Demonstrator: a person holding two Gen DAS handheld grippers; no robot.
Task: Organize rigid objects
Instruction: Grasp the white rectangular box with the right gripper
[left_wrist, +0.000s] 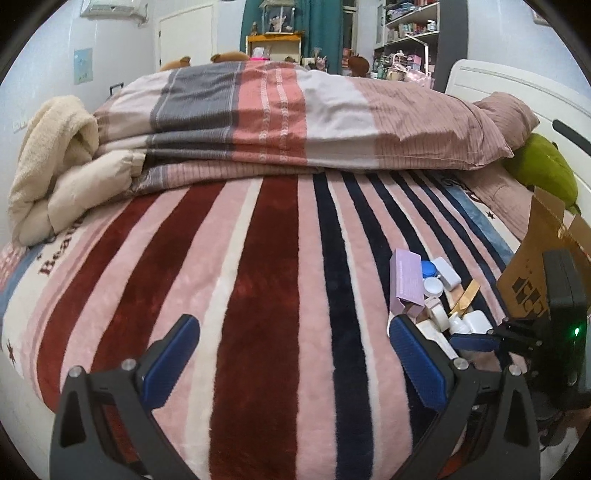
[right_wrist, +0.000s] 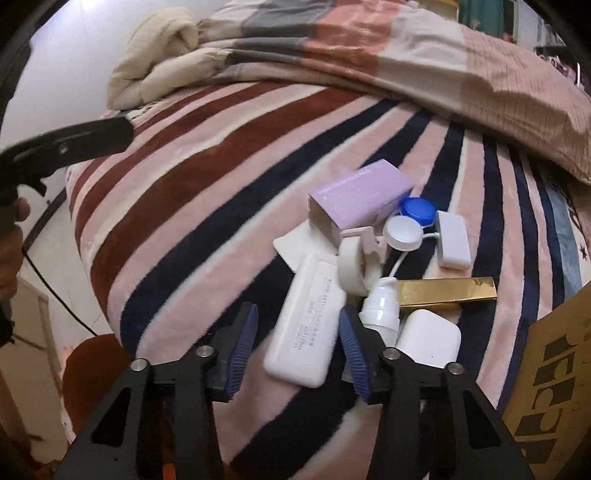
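A bed covered by a plush striped blanket (right_wrist: 229, 155) in pink, dark red, navy and cream fills both views, with a folded patchwork quilt (left_wrist: 280, 110) in grey, salmon and dusty pink heaped along its far side. At the right edge stands a brown cardboard box (right_wrist: 546, 369) printed with black blocks.

The small rigid things lie in a loose cluster on the blanket just beside that box. Largest is a lilac rectangular carton (right_wrist: 360, 199), lying flat with its long axis running from the open flap end at lower left toward upper right. Next, a long white rounded plastic case (right_wrist: 306, 328) lies with its long axis running from near the camera up and slightly rightward, its near end between the blue pads. A shiny gold rectangular bar (right_wrist: 447, 291) lies crosswise, left to right. A white rounded pod-shaped case (right_wrist: 428, 338) sits below it, touching a white pump bottle (right_wrist: 380, 314) that tips toward upper right. A white roll of tape (right_wrist: 352, 267), a white oblong adapter (right_wrist: 452, 238), a blue round cap (right_wrist: 419, 210) and a white round lid (right_wrist: 402, 229) make up the rest.

The right gripper (right_wrist: 299, 325) straddles the long white case, jaws partly apart and not visibly pressing it. The left gripper (left_wrist: 291, 349) hangs over bare blanket, jaws spread wide, nothing between.
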